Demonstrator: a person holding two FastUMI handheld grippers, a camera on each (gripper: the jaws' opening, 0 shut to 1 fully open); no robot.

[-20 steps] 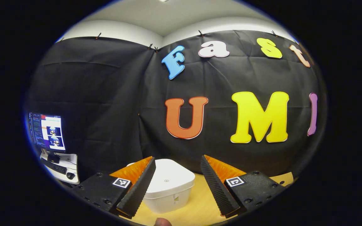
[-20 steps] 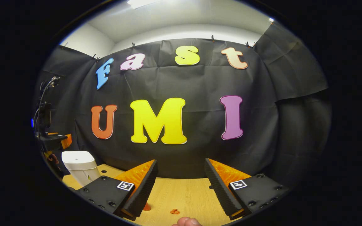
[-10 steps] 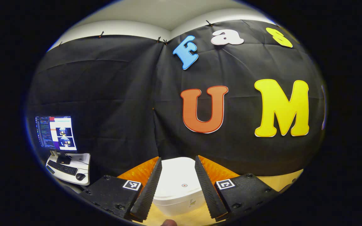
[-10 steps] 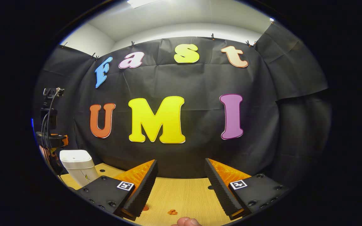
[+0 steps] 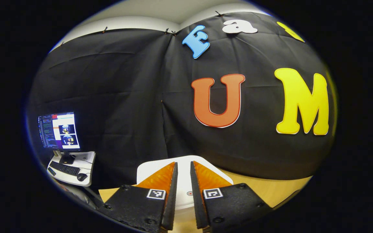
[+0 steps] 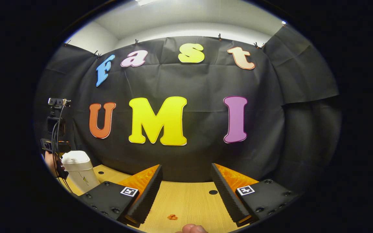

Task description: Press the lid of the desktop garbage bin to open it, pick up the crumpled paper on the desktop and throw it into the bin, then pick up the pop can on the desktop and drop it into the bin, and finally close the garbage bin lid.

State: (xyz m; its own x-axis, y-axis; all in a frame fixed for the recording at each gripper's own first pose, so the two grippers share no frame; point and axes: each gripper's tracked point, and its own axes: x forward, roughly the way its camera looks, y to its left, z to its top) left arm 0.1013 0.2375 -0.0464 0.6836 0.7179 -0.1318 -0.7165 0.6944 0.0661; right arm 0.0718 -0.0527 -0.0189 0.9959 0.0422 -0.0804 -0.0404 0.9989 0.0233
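Note:
The white desktop bin (image 5: pixel 182 183) stands with its lid down and a small red dot (image 5: pixel 189 193) on top. My left gripper (image 5: pixel 183 163) hovers right over the lid. Its fingers are drawn together with only a thin slit between them and nothing held. In the right gripper view the bin (image 6: pixel 78 171) stands at the far left of the wooden table (image 6: pixel 189 197), with a hand (image 6: pixel 49 160) and the left gripper's body above it. My right gripper (image 6: pixel 186 166) stands open over the bare table, well to the right of the bin.
A monitor (image 5: pixel 58 131) with a keyboard sits on a side desk at the far left. A small orange scrap (image 6: pixel 172 216) and a dark hole (image 6: pixel 213 192) mark the tabletop in front of the right gripper. The black cloth wall closes off the back.
The left gripper's fingers have closed from wide open to nearly touching, and it has moved in over the bin lid. The right gripper has hardly moved.

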